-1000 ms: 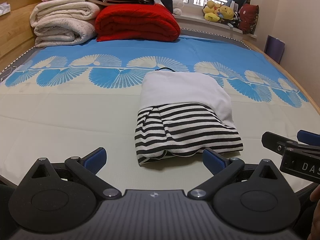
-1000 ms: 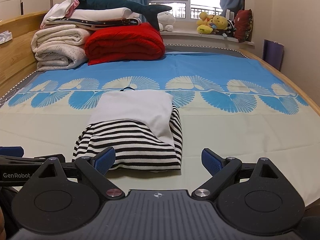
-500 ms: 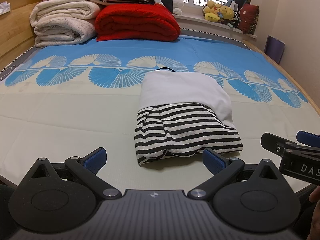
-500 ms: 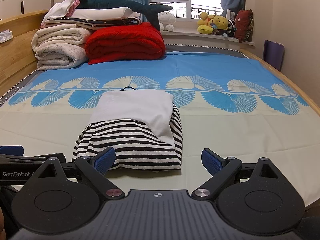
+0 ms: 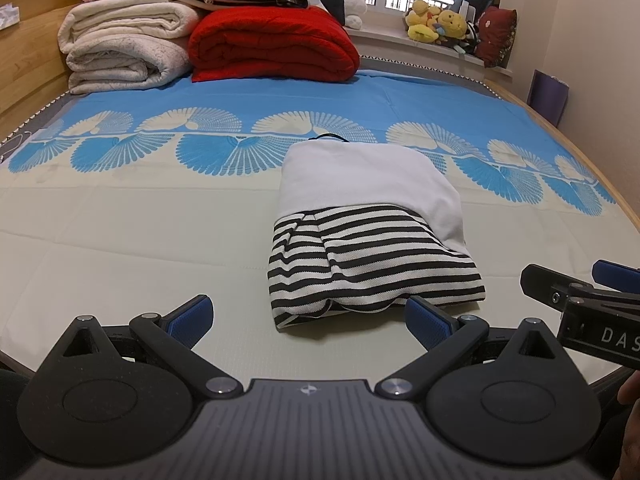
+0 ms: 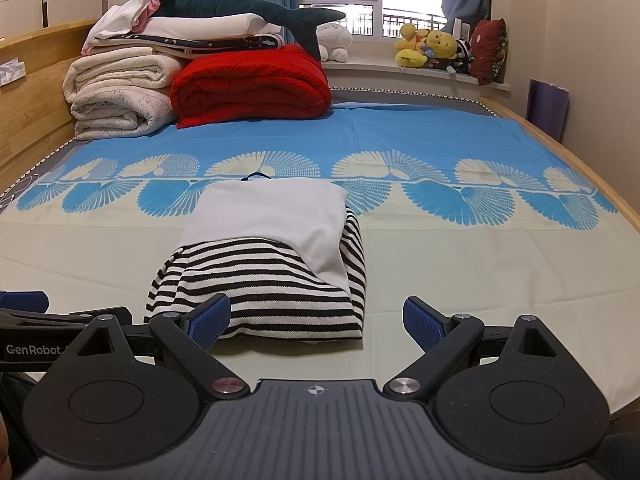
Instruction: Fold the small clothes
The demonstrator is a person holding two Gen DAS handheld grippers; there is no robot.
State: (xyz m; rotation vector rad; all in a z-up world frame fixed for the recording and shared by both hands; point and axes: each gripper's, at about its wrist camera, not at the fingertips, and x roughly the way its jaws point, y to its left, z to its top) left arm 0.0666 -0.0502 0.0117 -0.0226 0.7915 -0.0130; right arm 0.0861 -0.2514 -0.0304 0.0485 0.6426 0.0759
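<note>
A small folded garment [image 5: 372, 232], white on its far half and black-and-white striped on its near half, lies on the bed; it also shows in the right wrist view [image 6: 272, 256]. My left gripper [image 5: 308, 318] is open and empty, just short of the garment's near edge. My right gripper [image 6: 316, 320] is open and empty, also at the near edge, its left fingertip [image 6: 210, 320] in front of the striped fold. The right gripper's fingers [image 5: 580, 292] show at the right edge of the left wrist view.
The bed sheet [image 6: 460, 264] is cream near me and blue with fan patterns farther off. Folded white blankets [image 6: 116, 96], a red quilt [image 6: 252, 84] and a shark plush [image 6: 248, 8] are stacked at the far left. Plush toys [image 6: 432, 48] sit on the windowsill.
Almost nothing has changed. Both grippers stay open and hold nearly still in front of the folded garment.
</note>
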